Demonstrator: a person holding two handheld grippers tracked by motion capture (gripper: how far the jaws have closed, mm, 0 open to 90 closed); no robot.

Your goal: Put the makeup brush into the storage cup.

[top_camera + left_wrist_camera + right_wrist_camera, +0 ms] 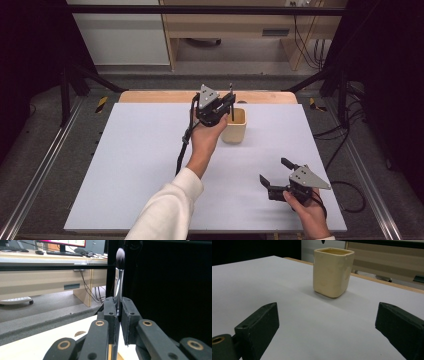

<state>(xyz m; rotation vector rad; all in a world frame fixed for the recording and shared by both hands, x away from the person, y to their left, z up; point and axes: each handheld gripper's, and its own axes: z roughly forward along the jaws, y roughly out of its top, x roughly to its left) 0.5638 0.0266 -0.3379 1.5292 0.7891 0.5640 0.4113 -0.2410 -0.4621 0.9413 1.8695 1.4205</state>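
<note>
A cream square cup (234, 125) stands upright near the far middle of the white table top (140, 165); the right gripper view has the cup (332, 271) straight ahead. My left gripper (227, 106) hovers at the cup's left rim, shut on a makeup brush (231, 102) held upright, its lower end over the cup's mouth. In the left gripper view the brush (118, 282) rises between the pads (111, 312), dark bristles on top. My right gripper (274, 171) rests open near the front right, nothing between its fingers (259, 326).
A wooden strip (150, 96) edges the table's far side. Dark frame rails (35, 175) run along both sides. A desk (235, 30) with cables stands beyond the table. Broad bare table surface lies left of the cup.
</note>
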